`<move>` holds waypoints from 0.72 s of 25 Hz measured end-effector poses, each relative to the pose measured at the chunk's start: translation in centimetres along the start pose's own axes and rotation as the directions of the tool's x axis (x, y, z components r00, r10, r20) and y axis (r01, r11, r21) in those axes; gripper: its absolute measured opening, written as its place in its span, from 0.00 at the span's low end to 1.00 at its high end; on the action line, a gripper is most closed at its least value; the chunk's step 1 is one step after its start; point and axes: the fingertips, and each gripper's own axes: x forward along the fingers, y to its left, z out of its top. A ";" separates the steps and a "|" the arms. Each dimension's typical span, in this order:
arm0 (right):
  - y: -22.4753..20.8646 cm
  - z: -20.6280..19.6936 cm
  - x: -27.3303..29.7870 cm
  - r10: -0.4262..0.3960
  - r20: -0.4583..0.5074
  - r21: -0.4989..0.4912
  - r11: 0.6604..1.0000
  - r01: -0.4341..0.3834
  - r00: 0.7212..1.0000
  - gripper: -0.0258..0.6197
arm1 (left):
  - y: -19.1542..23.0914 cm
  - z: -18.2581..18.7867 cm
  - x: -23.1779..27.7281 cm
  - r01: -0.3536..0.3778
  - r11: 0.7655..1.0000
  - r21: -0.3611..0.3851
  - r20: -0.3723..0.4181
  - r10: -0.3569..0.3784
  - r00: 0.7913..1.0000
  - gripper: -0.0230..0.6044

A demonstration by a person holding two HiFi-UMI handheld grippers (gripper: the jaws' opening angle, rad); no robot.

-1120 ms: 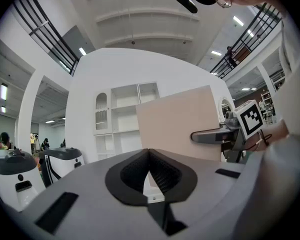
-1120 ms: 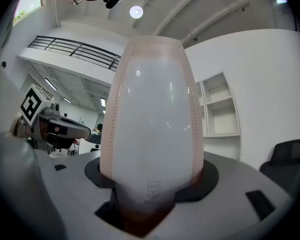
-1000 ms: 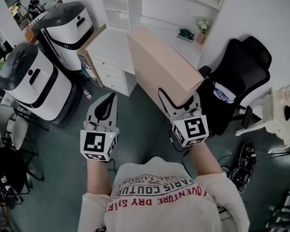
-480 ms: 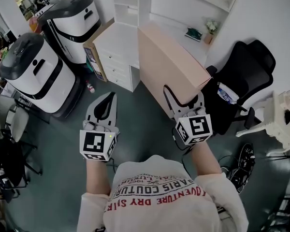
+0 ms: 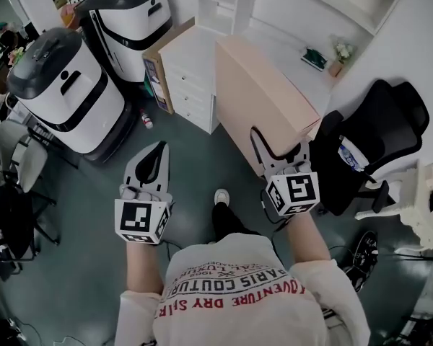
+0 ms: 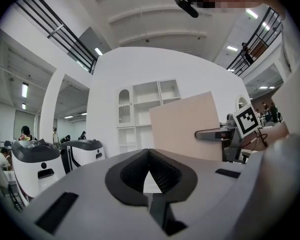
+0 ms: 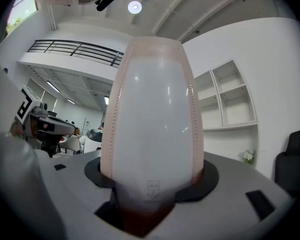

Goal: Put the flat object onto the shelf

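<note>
Lower centre of the head view, the person's shirt (image 5: pixel 238 293) carries red print, "ARIS COUTURE" above "VENTURE DRY"; low on the flat object (image 7: pixel 152 134) in the right gripper view, a faint "A4" mark.

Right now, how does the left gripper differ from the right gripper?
The left gripper has its jaws together with nothing between them. The right gripper has its jaws apart, clamped on the pink flat box. The left gripper is out over the floor, while the right gripper is at the box's near edge. Both point roughly toward the white shelf unit.
</note>
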 end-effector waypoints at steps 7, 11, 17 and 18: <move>-3.5 -1.0 7.6 0.038 0.016 0.029 0.999 -0.038 0.999 0.52 | 2.5 0.3 6.7 -0.023 0.999 0.035 -0.009 0.023 1.000 0.06; -6.8 -0.7 12.3 0.042 0.026 0.025 0.999 -0.042 0.999 0.52 | 4.1 1.4 12.6 -0.020 0.999 0.038 0.010 0.020 1.000 0.06; -12.4 -0.2 18.4 0.031 0.046 0.002 1.000 -0.031 0.998 0.51 | 5.4 3.0 21.4 -0.004 0.999 0.050 0.056 0.001 0.998 0.06; -13.2 -0.2 19.2 0.027 0.050 -0.001 1.000 -0.027 0.998 0.51 | 5.6 3.0 22.7 0.000 0.999 0.050 0.060 -0.003 0.998 0.06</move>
